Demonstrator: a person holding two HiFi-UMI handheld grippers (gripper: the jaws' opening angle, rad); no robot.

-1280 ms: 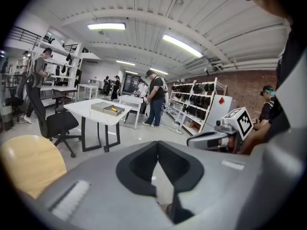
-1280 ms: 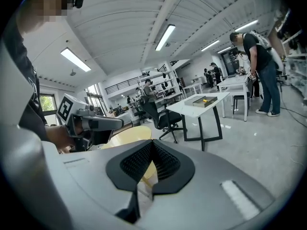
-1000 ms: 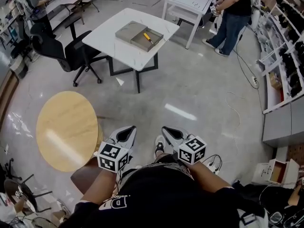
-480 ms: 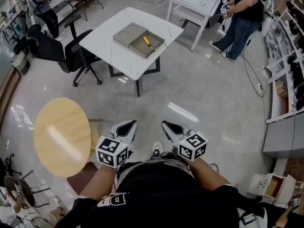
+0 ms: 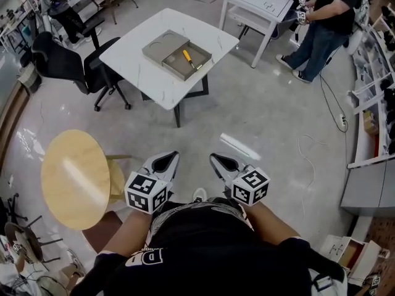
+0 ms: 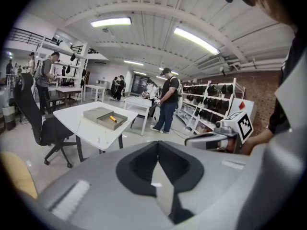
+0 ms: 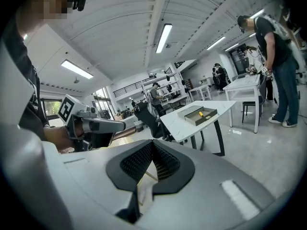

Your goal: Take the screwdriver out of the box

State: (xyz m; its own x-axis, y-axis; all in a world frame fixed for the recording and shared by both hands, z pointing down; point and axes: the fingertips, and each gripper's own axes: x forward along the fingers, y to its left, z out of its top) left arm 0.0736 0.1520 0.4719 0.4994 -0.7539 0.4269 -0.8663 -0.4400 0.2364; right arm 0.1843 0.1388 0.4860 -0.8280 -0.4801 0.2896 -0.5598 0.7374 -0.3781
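An open grey box [image 5: 196,62] lies on a white table [image 5: 139,73] far ahead of me, with its lid [image 5: 162,44] next to it on the left. Inside the box lies a screwdriver [image 5: 187,57] with a yellow handle. My left gripper [image 5: 168,159] and right gripper [image 5: 217,160] are held close to my body, far short of the table, both shut with nothing in them. The left gripper view shows the box [image 6: 111,122] and screwdriver [image 6: 113,119] small in the distance. In the right gripper view the box [image 7: 201,116] and screwdriver [image 7: 202,112] are also distant.
A round wooden table [image 5: 75,177] stands at my left. A black office chair [image 5: 68,63] sits left of the white table. Behind it is a second white table [image 5: 256,2] with a person [image 5: 324,23] standing by it. Shelves [image 5: 376,73] line the right; a cable [image 5: 308,150] lies on the floor.
The view has shifted a little toward the white table, and the box sits slightly lower in the head view. Both grippers stay shut and held as before.
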